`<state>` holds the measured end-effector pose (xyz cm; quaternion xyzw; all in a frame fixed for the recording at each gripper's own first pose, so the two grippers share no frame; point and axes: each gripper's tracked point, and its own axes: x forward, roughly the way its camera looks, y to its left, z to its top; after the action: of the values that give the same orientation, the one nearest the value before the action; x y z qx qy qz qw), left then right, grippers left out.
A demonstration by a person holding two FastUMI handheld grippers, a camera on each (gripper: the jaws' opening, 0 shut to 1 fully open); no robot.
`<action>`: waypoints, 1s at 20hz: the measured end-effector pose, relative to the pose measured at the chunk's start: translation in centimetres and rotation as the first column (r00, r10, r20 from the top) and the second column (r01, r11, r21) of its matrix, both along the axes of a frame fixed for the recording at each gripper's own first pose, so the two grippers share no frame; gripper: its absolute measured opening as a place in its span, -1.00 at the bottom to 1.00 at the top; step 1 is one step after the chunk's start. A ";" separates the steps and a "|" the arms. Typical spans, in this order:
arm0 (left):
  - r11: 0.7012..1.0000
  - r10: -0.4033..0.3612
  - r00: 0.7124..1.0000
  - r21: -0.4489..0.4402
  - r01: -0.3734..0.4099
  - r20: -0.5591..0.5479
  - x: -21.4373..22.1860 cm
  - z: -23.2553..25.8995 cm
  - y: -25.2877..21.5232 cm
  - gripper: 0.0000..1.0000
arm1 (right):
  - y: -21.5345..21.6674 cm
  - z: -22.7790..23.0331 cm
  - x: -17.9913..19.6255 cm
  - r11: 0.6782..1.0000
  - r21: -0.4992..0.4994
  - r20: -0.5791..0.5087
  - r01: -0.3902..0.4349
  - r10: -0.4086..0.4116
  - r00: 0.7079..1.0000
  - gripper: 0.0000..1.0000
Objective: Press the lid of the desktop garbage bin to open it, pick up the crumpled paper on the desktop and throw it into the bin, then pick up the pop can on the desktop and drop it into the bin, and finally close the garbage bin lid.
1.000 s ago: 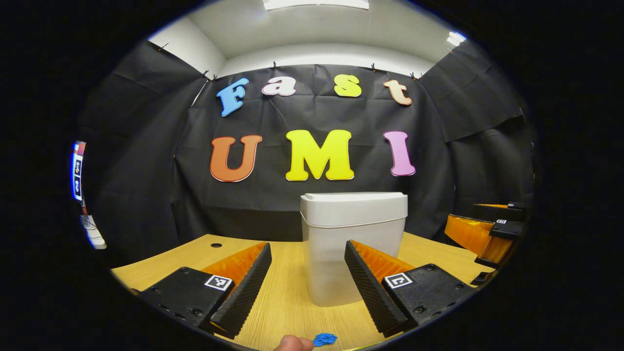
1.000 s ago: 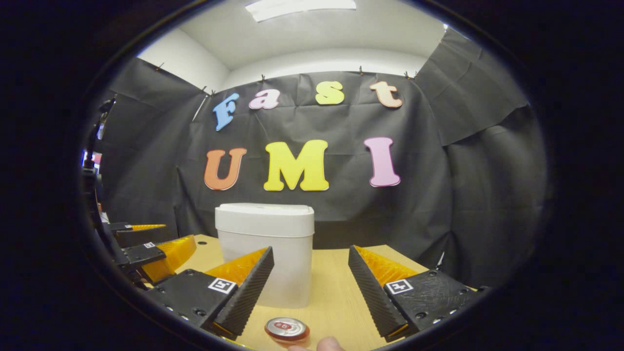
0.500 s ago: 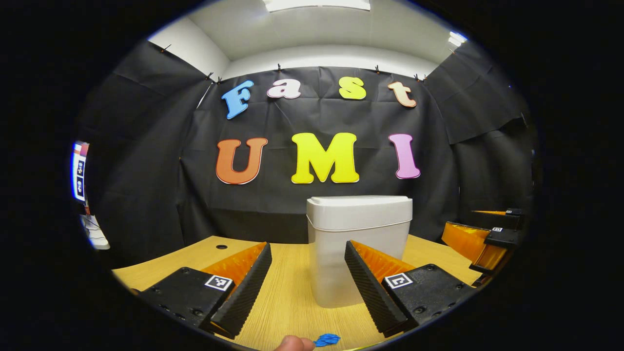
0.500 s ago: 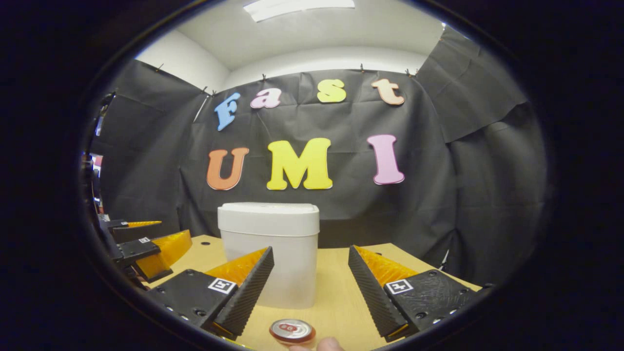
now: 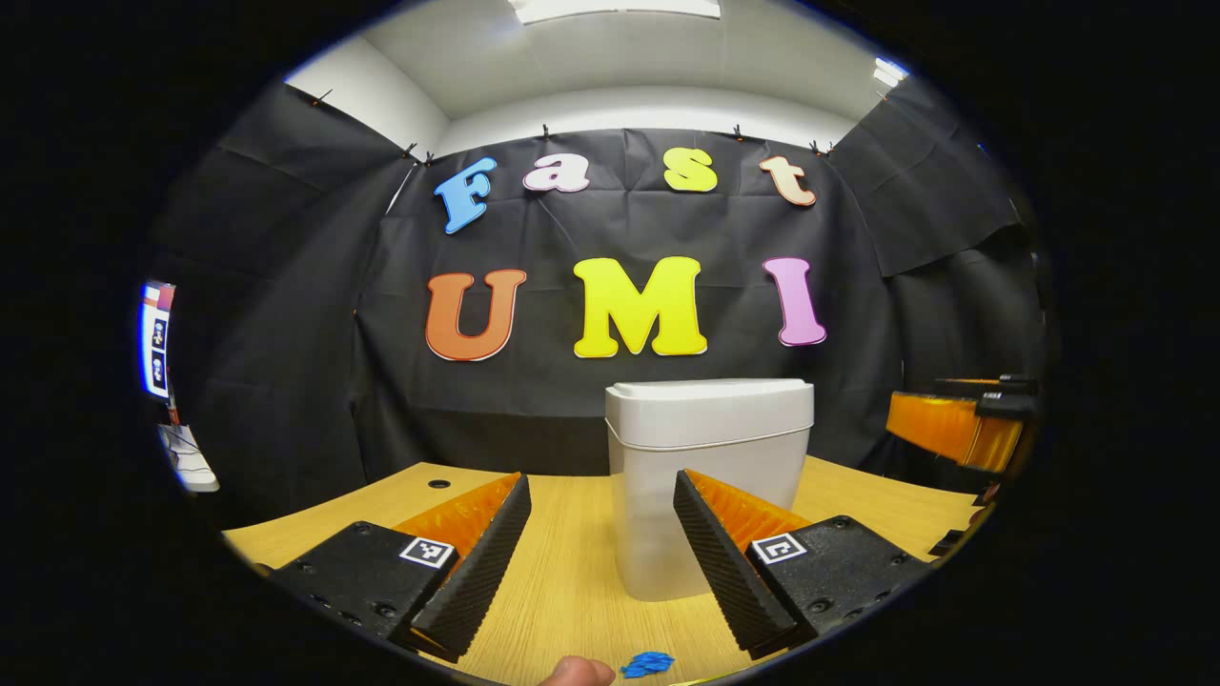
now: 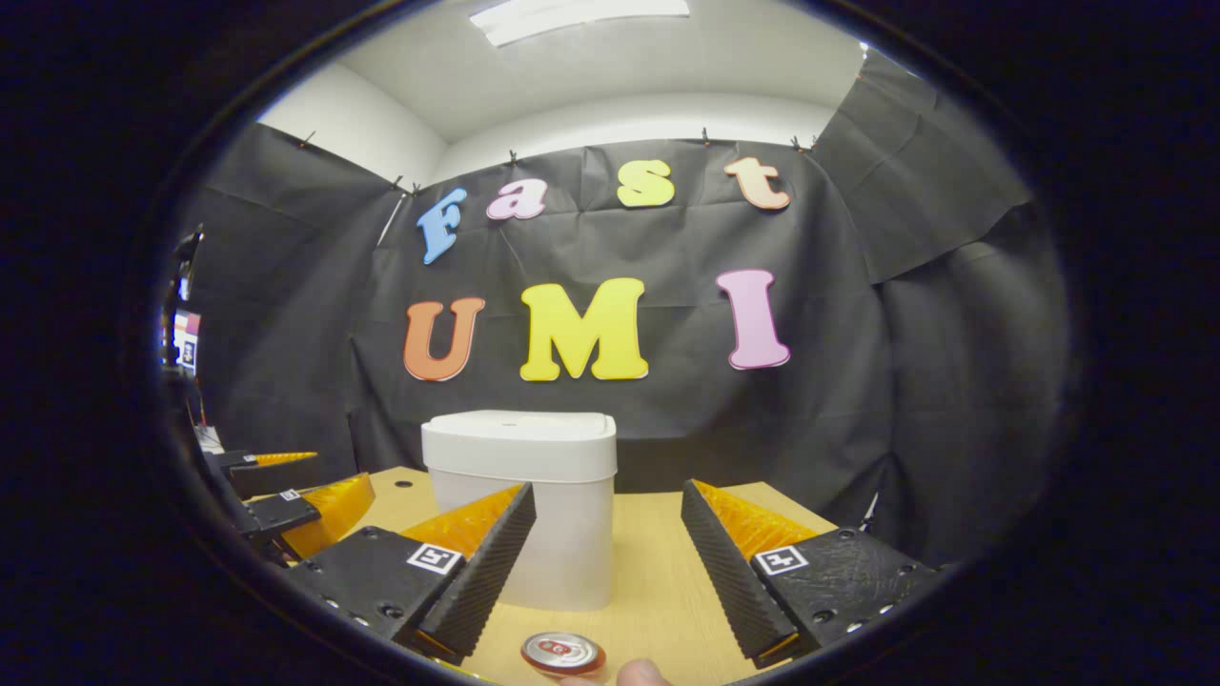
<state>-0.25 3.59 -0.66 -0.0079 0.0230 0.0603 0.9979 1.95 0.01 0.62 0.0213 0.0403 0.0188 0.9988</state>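
Since a second ago the right claw (image 5: 963, 424), seen at the right edge of the left gripper view, has been raised and now hangs above the wooden surface (image 5: 562, 591); the bin and the blue paper have shifted slightly rightward in that view. The left claw (image 5: 596, 562) is held with its fingers spread apart and nothing between them, just above the surface. The white bin (image 5: 710, 476) stands ahead of it, a little to the right, with its lid (image 5: 710, 389) closed. The crumpled blue paper (image 5: 648, 663) lies on the surface at the bottom edge, near a fingertip (image 5: 575, 673).

In the right gripper view, the right claw (image 6: 605, 572) is likewise held wide apart and empty. The bin (image 6: 519, 505) is seen ahead and to the left, partly behind the left finger. The pop can (image 6: 562, 654) stands upright on the surface (image 6: 648, 572) below the fingers, in front of the bin, beside a fingertip (image 6: 640, 675). The left claw (image 6: 286, 491) is seen at the left edge, its fingers apart.
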 end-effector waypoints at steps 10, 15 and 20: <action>1.000 -0.009 1.000 -0.022 0.008 -0.021 0.3 -0.7 0.3 0.94 | 0.5 2.9 2.6 0.998 0.020 -0.050 -0.064 0.065 0.997 0.88; 1.000 -0.001 1.000 -0.027 0.000 -0.019 0.3 -0.7 0.8 0.94 | 1.2 4.8 4.2 0.996 -0.027 -0.045 -0.087 0.085 0.995 0.72; 1.000 0.001 1.000 -0.023 -0.002 -0.021 0.2 -0.7 0.7 0.94 | 3.7 7.2 6.2 0.989 -0.035 0.002 -0.147 0.147 0.989 0.67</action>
<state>-0.02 4.27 -1.32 -0.0189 0.0343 0.0607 0.9974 8.18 3.71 7.77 0.0010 0.0397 0.0916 0.9950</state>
